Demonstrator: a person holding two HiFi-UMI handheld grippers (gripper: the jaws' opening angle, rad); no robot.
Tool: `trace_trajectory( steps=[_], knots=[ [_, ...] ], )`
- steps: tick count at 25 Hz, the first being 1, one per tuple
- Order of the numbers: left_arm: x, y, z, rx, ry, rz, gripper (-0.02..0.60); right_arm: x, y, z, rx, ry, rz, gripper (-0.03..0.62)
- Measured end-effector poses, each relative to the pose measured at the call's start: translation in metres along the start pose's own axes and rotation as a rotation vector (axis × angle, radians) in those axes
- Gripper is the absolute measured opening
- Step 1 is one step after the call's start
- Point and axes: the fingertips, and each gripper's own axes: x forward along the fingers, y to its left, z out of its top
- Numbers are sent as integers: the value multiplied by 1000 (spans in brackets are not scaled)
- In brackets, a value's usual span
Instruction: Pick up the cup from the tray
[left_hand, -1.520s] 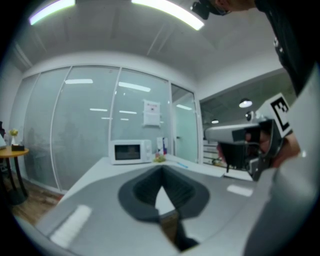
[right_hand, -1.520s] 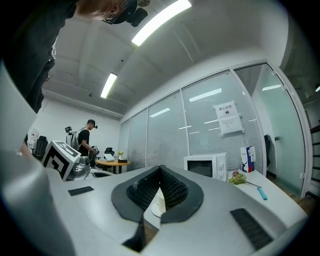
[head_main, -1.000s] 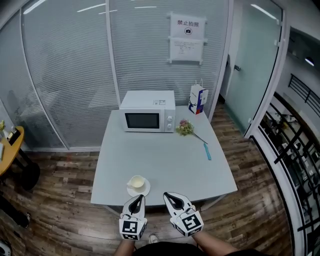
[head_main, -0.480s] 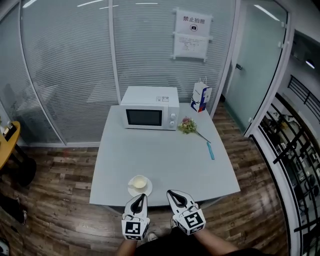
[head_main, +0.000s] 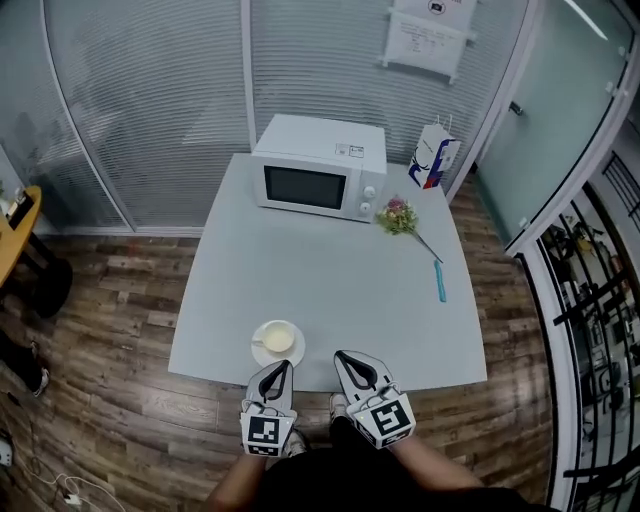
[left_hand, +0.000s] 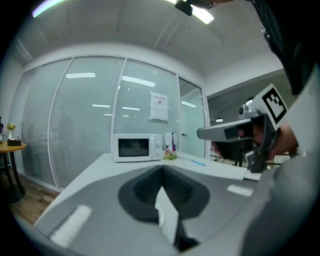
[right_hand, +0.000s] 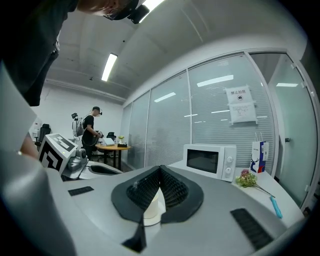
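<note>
At near edge of grey table (head_main: 330, 290): cream ceramic cup (head_main: 279, 337) upright on round white saucer-tray (head_main: 262, 357), just ahead of left gripper (head_main: 282, 365). Left gripper jaws pressed together, empty; right gripper (head_main: 342, 356) likewise. White wall notice (head_main: 430, 28): cut off at frame top, print illegible. White paper bag (head_main: 433, 163) logo and white microwave (head_main: 320, 178) label unreadable.

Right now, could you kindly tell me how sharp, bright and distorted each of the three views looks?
Head view: evenly lit and sharp, the frosted striped glass wall bowed by the lens, the small cream cup crisp. Left gripper view: soft throughout, the left gripper blurred most, black rounded corners. Right gripper view: sharper, the long ceiling strip light glaring white.
</note>
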Motion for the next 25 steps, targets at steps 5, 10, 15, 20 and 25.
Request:
trace_trajectory(
  steps=[5, 10, 15, 20, 25],
  knots=[
    [17, 5, -23, -25, 73, 40, 6, 20, -11, -15, 19, 40, 60, 5],
    [25, 13, -39, -30, 114, 98, 6, 40, -13, -35, 37, 79, 126, 5],
    [27, 21, -59, -70, 153, 157, 182, 56, -17, -50, 60, 97, 173, 5],
    [32, 28, -84, -91, 199, 209, 349, 67, -21, -63, 75, 117, 201, 5],
    [46, 34, -112, -96, 263, 229, 388, 75, -26, -77, 96, 143, 215, 5]
  ],
)
